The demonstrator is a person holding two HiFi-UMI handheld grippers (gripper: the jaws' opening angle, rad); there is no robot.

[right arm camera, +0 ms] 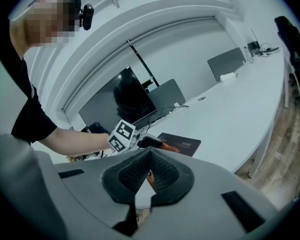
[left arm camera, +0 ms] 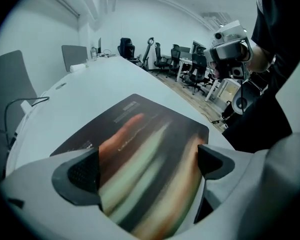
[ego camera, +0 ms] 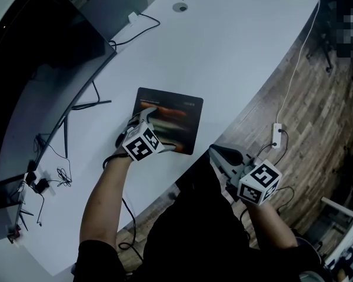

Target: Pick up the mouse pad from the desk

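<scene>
The mouse pad lies flat on the white desk, near the desk's curved front edge. It is a thin, dark rectangle with rounded corners. Its matte face carries blurred streaks of orange, pale green and cream, and a small line of pale print sits near its far edge. The desk top is smooth, glossy and long, with a rounded outline.

The left gripper is over the pad's near left corner, tilted steeply down. In the left gripper view its jaws stand wide apart. The dark, ribbed pads are on either side of the streaked surface and do not press on it, so nothing is gripped. A bare forearm reaches up to it from the lower left.

The right gripper is held off the desk's edge, above the person's dark clothing, pointing toward the pad. Its jaws are closed together, the textured pads meeting with nothing between them.

A large dark monitor stands at the desk's left side, with thin black cables trailing beside it. A white power strip lies on the wood-plank floor.
</scene>
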